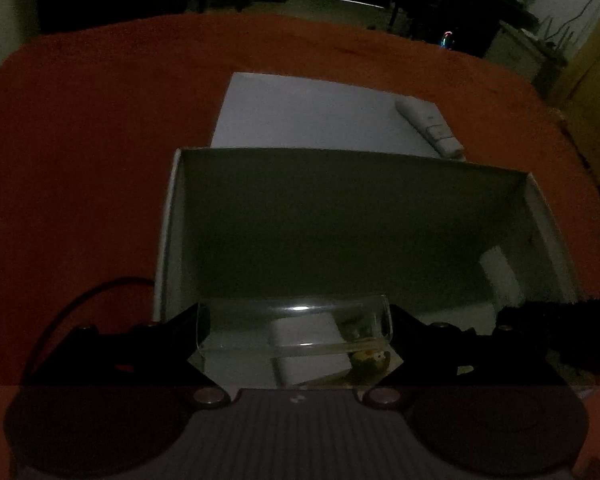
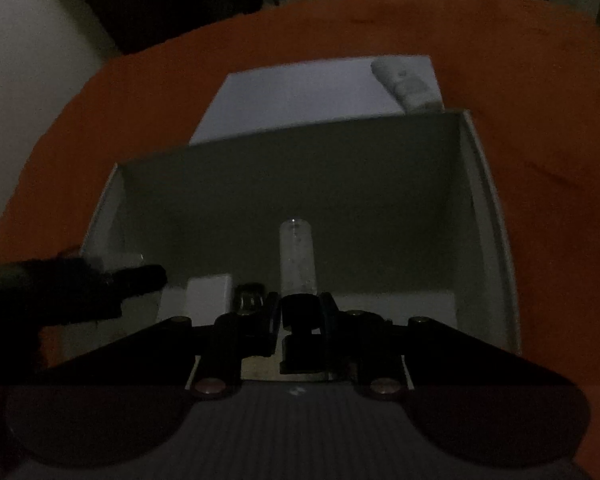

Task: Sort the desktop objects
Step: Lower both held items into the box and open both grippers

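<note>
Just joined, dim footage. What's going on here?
A person is sorting things into an open white box on an orange table. The left gripper is shut on a clear plastic piece over the box. The right gripper is shut on a clear tube with a dark cap, also over the box. A white remote lies on a white sheet beyond the box.

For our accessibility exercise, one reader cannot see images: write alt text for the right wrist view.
The right gripper is shut on a clear tube with a dark cap, held over an open white box on an orange table. Beyond the box, a white remote lies on a white sheet; the left gripper reaches in from the left.
</note>
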`<state>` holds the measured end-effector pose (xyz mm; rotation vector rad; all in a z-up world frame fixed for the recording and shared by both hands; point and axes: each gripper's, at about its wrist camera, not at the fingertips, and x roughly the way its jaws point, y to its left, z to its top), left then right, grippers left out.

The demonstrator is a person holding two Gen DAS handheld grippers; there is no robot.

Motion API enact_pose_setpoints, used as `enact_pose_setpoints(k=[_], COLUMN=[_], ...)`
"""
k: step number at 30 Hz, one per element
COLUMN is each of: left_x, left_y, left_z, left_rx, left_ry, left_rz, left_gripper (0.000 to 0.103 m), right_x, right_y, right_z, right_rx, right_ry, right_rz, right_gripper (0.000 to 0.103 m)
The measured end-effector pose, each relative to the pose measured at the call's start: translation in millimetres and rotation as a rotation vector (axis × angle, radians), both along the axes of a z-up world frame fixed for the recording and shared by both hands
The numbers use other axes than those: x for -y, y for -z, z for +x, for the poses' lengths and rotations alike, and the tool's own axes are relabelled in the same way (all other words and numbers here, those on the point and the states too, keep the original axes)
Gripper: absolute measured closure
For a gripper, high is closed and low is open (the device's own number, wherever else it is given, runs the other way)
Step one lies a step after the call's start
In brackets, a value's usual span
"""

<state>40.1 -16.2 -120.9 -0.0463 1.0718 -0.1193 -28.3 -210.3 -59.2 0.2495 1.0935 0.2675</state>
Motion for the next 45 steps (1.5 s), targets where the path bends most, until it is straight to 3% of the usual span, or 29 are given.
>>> enact_pose_setpoints(k=[11,28,41,45], left_x=[10.3,24.8,25.6,22.8], left_y=[20.3,30.0,30.8,29.1], left_z=[-14.8,-22.8,-26.1,-27.2], left_rx=[-0.064,-0.058,-0.054,-0.05], left_ry=[0.041,0.089,0.096,0.083], left_rz=[0.05,0.083,0.07,0.06], left_gripper=[0.012,0.011,0.002,0.001], right_x=[-4.8,-9.9,-8.2,-6.0], right_y=[20.6,38.0,36.6,35.0], right_z=[-6.9,-13.9,-15.2,-14.5], right_rx=[-0.05,-0.054,-0.034,-0.041], right_ry=[-0.012,-0.046,-0.048,-0.037], right_rz=[-0.038,-0.095,-0.103,-0.093], right_gripper=[0.08,0.08,0.069,0.052])
